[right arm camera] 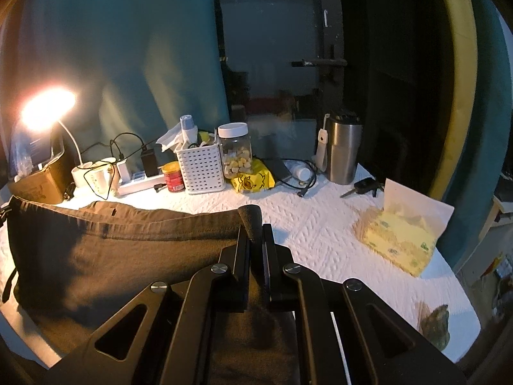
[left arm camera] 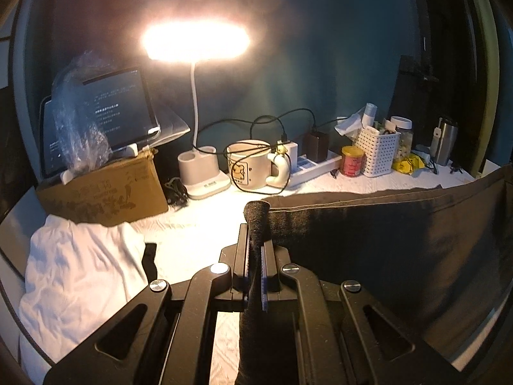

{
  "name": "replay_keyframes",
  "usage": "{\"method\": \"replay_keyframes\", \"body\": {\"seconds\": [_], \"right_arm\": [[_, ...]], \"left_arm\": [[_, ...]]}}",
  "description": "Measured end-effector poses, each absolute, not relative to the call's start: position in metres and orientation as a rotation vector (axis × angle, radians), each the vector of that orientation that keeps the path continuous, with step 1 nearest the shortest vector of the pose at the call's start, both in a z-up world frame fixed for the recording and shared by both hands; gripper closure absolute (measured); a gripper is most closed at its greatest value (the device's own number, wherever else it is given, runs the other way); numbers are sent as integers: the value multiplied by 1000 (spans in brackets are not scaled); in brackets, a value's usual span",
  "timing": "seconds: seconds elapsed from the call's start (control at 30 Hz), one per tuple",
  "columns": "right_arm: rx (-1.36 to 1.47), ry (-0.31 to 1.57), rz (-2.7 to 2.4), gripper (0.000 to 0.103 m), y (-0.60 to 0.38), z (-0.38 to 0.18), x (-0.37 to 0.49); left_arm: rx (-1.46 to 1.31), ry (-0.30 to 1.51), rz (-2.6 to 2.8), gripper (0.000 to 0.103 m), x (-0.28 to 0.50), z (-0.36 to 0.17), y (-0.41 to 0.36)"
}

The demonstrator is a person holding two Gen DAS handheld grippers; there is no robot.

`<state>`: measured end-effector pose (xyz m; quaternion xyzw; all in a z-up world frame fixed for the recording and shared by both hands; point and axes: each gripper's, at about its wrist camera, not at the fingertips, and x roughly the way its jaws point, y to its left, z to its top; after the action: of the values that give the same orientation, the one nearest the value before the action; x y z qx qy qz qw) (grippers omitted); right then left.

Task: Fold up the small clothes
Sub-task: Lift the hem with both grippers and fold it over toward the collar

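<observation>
Shorts first: both grippers are pinching the waistband edge of a dark grey-brown cotton pair of shorts (left arm camera: 368, 240), stretched between them just above the white quilted table cover (left arm camera: 198, 224). The black left gripper (left arm camera: 255, 243) is clamped tight on one corner of the hem, cloth bunched up between its jaws; the black right gripper (right arm camera: 255, 240) is closed on the other corner the same way.

If it were me, I'd keep the edge taut and level, both ends at the same height, then lay it down flat before folding so no creases get trapped. Don't let either corner slip.

Clutter, left to right: a crumpled white garment (left arm camera: 80, 272) sits near the left gripper, probably next in line, and could get dragged along. Behind it a brown cardboard box (left arm camera: 105, 195), a lit white desk lamp (left arm camera: 195, 41), a cream ceramic mug (left arm camera: 250, 166) with a black cable draped over it. Further right a white perforated plastic basket (right arm camera: 202, 170), a steel tumbler (right arm camera: 343, 150) and a yellow tissue pack (right arm camera: 397, 240). The tissue pack looks closest to the landing zone on the right.
</observation>
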<state>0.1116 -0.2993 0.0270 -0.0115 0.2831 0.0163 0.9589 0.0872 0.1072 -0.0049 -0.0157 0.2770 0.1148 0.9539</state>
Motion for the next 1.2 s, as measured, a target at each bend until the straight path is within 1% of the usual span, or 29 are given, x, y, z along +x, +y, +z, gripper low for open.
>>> {"method": "replay_keyframes", "body": {"seconds": [0.43, 0.97, 1.2], "right_arm": [[-45, 571, 31, 96, -302, 25, 160], [-79, 567, 46, 96, -299, 19, 241], [-75, 606, 49, 96, -297, -1, 273]], "left_arm": [[10, 529, 235, 99, 139, -4, 115], [62, 510, 249, 99, 213, -6, 137], [65, 544, 242, 99, 244, -20, 145]]}}
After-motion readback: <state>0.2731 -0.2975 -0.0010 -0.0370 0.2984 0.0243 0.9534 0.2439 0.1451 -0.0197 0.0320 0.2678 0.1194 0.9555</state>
